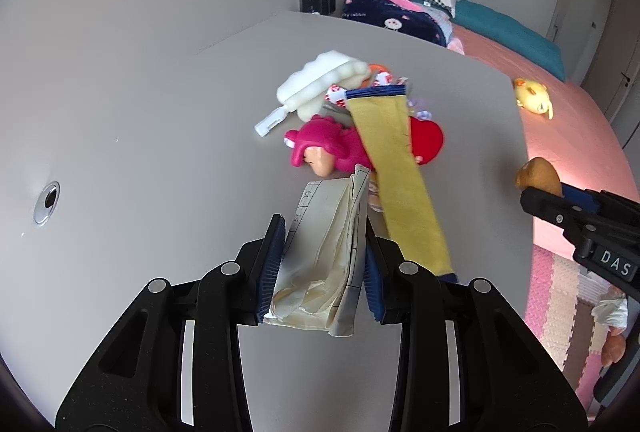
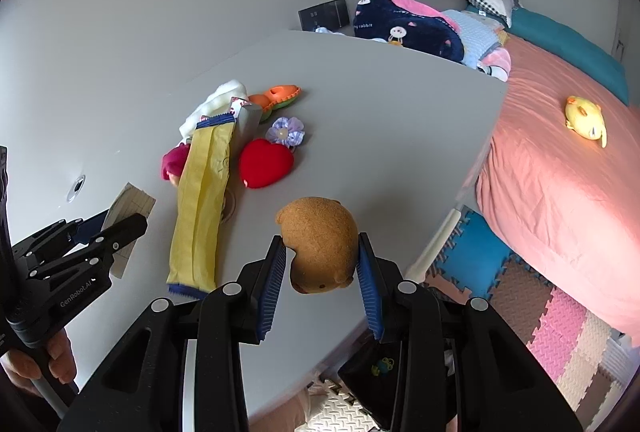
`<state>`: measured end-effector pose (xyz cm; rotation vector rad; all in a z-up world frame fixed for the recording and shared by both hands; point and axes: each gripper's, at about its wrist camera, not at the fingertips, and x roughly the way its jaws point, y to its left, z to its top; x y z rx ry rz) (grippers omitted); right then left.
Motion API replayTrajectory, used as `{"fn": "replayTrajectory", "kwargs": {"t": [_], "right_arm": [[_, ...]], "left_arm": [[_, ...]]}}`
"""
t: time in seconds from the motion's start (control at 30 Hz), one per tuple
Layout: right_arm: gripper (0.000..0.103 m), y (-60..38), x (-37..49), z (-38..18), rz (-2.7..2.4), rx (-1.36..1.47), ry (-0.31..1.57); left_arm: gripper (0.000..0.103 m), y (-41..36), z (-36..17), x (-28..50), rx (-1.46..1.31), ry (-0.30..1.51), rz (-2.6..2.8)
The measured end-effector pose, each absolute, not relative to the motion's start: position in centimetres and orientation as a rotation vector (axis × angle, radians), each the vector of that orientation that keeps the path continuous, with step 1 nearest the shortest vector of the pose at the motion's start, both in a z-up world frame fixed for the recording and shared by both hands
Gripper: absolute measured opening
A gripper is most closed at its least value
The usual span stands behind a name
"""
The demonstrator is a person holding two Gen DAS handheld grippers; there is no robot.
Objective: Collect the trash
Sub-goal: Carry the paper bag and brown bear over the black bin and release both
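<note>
1. My left tongs [image 1: 324,264] have bare table [image 1: 140,152] on their left, out to the wall.
2. Just ahead, the toy pile blocks them: pink toy [image 1: 320,144], wrapper [image 1: 404,184], white foam [image 1: 320,84].
3. My right tongs [image 2: 322,272] have bare table ahead and right, to the edge.
4. The red heart [image 2: 266,163] and flower [image 2: 285,131] stand ahead-left.
5. Beyond the edge, the bed [image 2: 560,184] closes the right.

"DAS" on the right gripper [image 1: 538,200]; "GenRobot.AI" on the left gripper [image 2: 116,228]; "rabbit" on the navy blanket [image 2: 404,28]; markings on the crumpled paper [image 1: 324,244] illegible
</note>
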<state>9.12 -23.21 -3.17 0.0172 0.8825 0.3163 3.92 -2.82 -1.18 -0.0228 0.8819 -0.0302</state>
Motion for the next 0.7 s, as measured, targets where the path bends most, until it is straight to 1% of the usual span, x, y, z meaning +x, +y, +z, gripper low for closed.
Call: {"fn": "replayTrajectory", "kwargs": {"t": [0.33, 0.7], "right_arm": [[0.037, -26.0, 5.7, -2.8, 0.284, 0.029, 0.869], [0.037, -30.4, 2.5, -2.6, 0.216, 0.058, 0.851]], "left_arm": [[0.036, -6.9, -0.2, 2.4, 0.0, 0.864, -0.108], [0.036, -13.4, -0.1, 1.1, 0.065, 0.855, -0.231]]}}
